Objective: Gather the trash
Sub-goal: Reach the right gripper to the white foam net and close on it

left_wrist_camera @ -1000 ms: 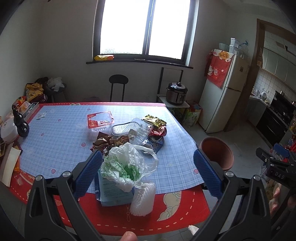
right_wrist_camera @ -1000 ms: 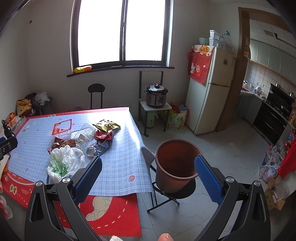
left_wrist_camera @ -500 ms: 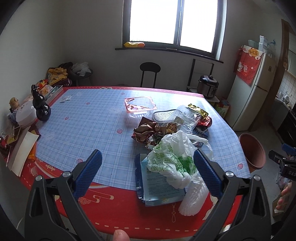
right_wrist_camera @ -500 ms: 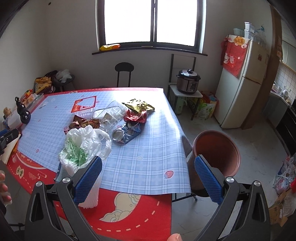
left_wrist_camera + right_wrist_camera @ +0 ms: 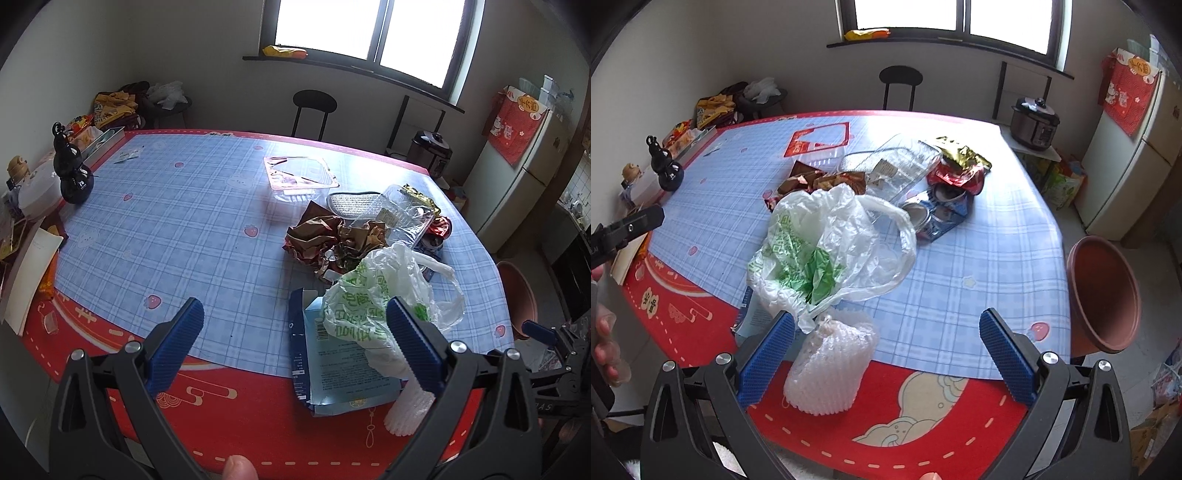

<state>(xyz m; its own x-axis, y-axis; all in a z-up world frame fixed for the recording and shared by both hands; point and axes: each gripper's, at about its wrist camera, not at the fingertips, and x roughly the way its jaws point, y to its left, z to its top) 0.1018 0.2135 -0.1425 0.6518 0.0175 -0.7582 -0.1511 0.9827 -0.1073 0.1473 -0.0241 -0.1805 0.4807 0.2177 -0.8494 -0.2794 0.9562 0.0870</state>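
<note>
A pile of trash lies on the table's right half: a white and green plastic bag (image 5: 373,306) (image 5: 823,251), a flat blue carton (image 5: 332,365), a white foam net (image 5: 831,369) (image 5: 406,413), brown crumpled wrappers (image 5: 325,240) (image 5: 820,181), clear plastic trays (image 5: 299,177) (image 5: 897,166), a gold wrapper (image 5: 964,155) and crushed cans (image 5: 938,214). A brown bin (image 5: 1104,295) (image 5: 517,295) stands beside the table's right edge. My left gripper (image 5: 295,347) is open and empty above the near table edge. My right gripper (image 5: 886,354) is open and empty, just in front of the foam net.
A black gourd bottle (image 5: 72,170) (image 5: 666,166), a white pot (image 5: 37,184) and papers (image 5: 26,273) crowd the table's left edge. A black stool (image 5: 314,107), a rice cooker (image 5: 1034,122) and a fridge (image 5: 1137,155) stand beyond the table.
Both grippers have swung left and come closer over the table. The trash pile now looms larger in the right wrist view and the bin has shifted to the right edge.
</note>
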